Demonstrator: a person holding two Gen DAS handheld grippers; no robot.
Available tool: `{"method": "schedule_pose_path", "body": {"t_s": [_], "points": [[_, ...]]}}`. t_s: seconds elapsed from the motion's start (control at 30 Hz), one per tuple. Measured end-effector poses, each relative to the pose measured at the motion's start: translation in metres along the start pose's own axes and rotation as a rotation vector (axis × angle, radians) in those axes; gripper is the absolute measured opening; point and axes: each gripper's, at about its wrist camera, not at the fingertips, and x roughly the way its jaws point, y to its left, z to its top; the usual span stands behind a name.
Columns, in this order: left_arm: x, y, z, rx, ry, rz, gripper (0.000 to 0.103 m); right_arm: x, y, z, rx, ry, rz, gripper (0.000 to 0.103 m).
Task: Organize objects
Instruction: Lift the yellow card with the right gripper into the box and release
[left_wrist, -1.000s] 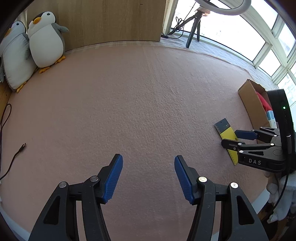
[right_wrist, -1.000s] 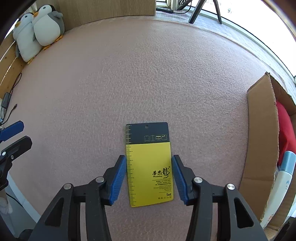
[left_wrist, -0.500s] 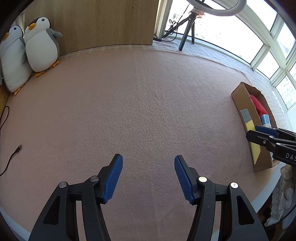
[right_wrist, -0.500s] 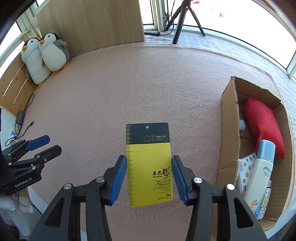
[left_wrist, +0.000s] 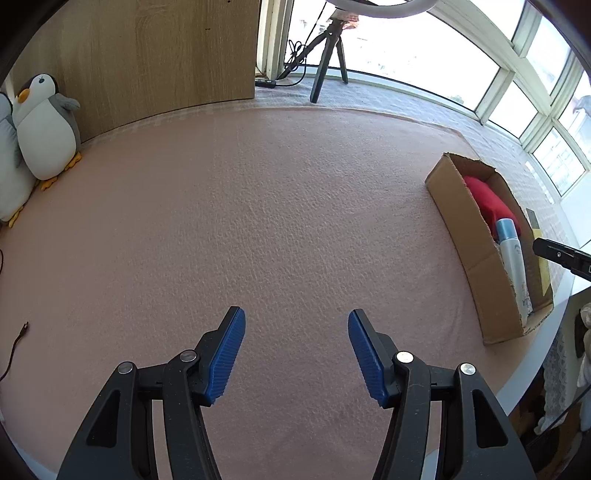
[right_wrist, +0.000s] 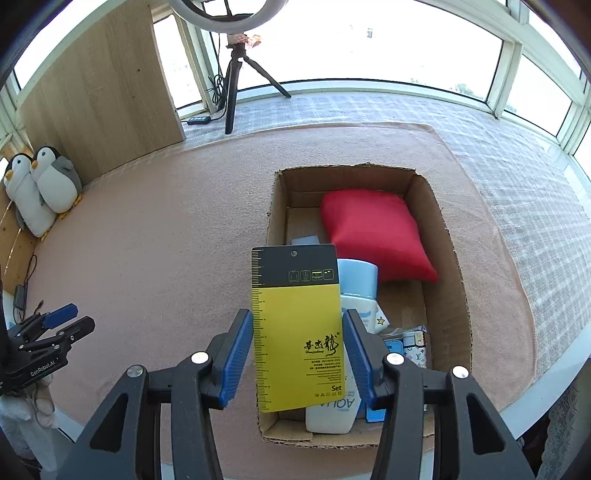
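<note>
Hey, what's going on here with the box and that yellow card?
A person is tidying things into a cardboard box with two handheld grippers. The right gripper has its jaws shut on a yellow and black card and holds it over the box, which already contains a red cushion and a white bottle. The left gripper hangs open and empty over the pink mat.

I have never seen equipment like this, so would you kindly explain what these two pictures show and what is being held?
A person holds a two-fingered clamp in each hand; a camera on each looks along its fingers. One picture is from the left hand-held gripper, which is open and empty above a pink mat. The other is from the right hand-held gripper, which grips a yellow and black card by its edges above a cardboard box. In the box lie a red cushion and a white bottle. Two toy penguins stand beside the mat.
</note>
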Motion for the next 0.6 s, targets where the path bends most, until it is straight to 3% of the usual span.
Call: {"method": "schedule_pose_path", "body": {"t_s": [0.2, 0.43, 0.6], "points": [[-0.004, -0.011, 0.006, 0.015, -0.012, -0.002, 0.062, 0.008, -0.036, 0.000, 0.063, 0.001, -0.073, 0.046], [-0.006, -0.010, 0.010, 0.018, -0.019, -0.005, 0.062, 0.018, -0.045, -0.001, 0.099, 0.029, -0.067, 0.047], [-0.008, -0.005, 0.010, 0.014, -0.022, -0.006, 0.062, 0.017, -0.040, -0.002, 0.099, 0.028, -0.078, 0.058]]}}
